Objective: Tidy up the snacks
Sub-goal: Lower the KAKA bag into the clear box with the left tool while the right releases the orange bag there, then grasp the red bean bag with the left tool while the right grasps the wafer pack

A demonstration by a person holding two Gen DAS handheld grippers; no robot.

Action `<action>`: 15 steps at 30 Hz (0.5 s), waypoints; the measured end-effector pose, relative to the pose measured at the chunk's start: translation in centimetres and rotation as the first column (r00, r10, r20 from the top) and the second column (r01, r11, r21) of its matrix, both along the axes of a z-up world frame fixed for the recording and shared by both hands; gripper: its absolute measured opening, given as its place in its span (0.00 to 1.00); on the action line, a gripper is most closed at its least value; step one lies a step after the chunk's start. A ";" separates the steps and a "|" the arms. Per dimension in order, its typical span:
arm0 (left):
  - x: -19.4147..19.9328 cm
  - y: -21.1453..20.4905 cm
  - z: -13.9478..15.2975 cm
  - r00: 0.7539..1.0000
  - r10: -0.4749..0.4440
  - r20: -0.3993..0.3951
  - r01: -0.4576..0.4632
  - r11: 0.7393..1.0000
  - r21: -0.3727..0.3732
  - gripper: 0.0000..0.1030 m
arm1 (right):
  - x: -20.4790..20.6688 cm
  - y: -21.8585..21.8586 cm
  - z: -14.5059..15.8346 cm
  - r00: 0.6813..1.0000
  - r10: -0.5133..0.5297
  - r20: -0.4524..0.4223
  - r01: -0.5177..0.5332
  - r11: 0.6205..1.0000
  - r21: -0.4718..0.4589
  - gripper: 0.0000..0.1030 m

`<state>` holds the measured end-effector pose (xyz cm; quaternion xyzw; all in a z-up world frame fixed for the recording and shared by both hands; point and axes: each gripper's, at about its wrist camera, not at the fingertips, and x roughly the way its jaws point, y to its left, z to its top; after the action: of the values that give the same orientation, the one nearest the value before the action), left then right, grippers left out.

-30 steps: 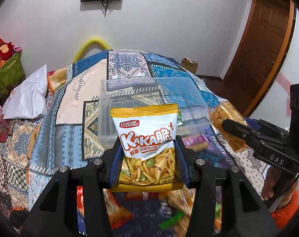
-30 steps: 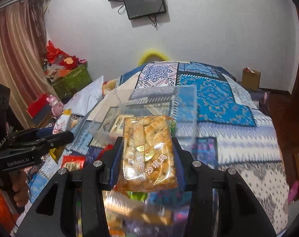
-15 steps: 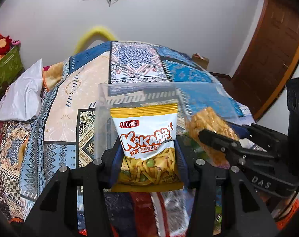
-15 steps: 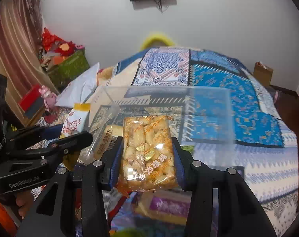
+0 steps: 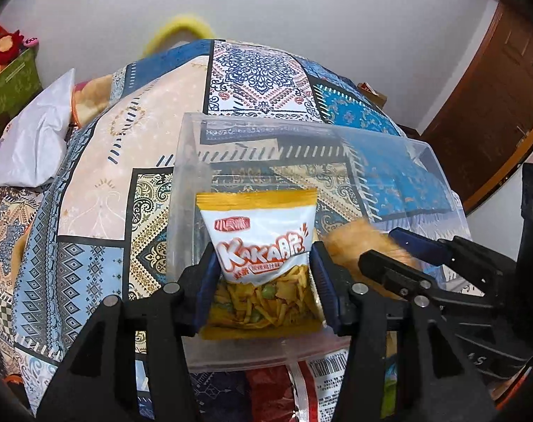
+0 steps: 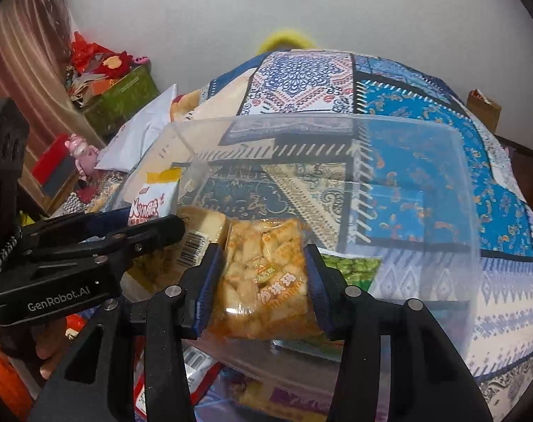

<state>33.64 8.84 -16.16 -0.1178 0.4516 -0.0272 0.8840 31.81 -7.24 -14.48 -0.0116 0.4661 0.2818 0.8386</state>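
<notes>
With both packets over the clear plastic bin [image 5: 424, 161], the left tool [image 5: 263, 277] is opening around the white-and-yellow crisp packet [image 5: 263, 242], the right tool [image 6: 263, 277] clamps the clear packet of golden puffs [image 6: 263, 267], and loose snack packets on the bed [image 5: 90, 161] remain unsorted.

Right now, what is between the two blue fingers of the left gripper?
In the left wrist view, a white and yellow snack bag sits between the opening left gripper, over the clear plastic box.

A bed [image 5: 133, 161] under a patchwork quilt is carrying everything. A clear plastic bin [image 5: 424, 161] is sitting on it just ahead of the jaws (quilt pattern showing through its walls), loose snack packets [image 5: 322, 383] are lying beneath them, and a white pillow [image 5: 34, 140] is resting far left.
</notes>
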 end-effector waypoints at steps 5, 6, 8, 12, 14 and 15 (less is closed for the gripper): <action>-1.0 -0.2 1.1 1.000 -0.007 0.003 0.007 1.000 -0.019 0.53 | -0.9 -1.2 1.3 1.000 -0.005 0.007 0.005 1.000 0.006 0.45; -1.4 -0.3 1.6 1.000 -0.009 0.007 0.009 1.000 -0.016 0.53 | -1.3 -1.6 1.8 1.000 -0.006 0.010 0.006 1.000 0.013 0.45; -2.3 -0.4 2.6 1.000 -0.016 0.019 0.016 1.000 -0.002 0.53 | -2.1 -2.2 2.8 1.000 -0.007 0.024 0.006 1.000 0.021 0.46; -5.0 -0.6 5.1 0.998 -0.032 0.051 0.029 0.997 0.068 0.54 | -4.7 -3.6 5.4 0.997 -0.007 0.073 0.005 1.000 0.028 0.48; -6.3 -0.6 6.0 0.998 -0.039 0.058 0.032 0.994 0.102 0.58 | -6.2 -4.4 6.7 0.995 -0.009 0.099 0.005 0.999 0.040 0.54; -7.0 -0.6 6.4 0.997 -0.040 0.061 0.033 0.993 0.115 0.60 | -6.8 -4.7 7.2 0.994 -0.011 0.108 0.006 0.999 0.045 0.55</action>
<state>26.68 8.26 -9.76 -0.0582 0.4264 -0.0215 0.9024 25.05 -11.98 -7.31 -0.0063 0.4136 0.2872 0.8639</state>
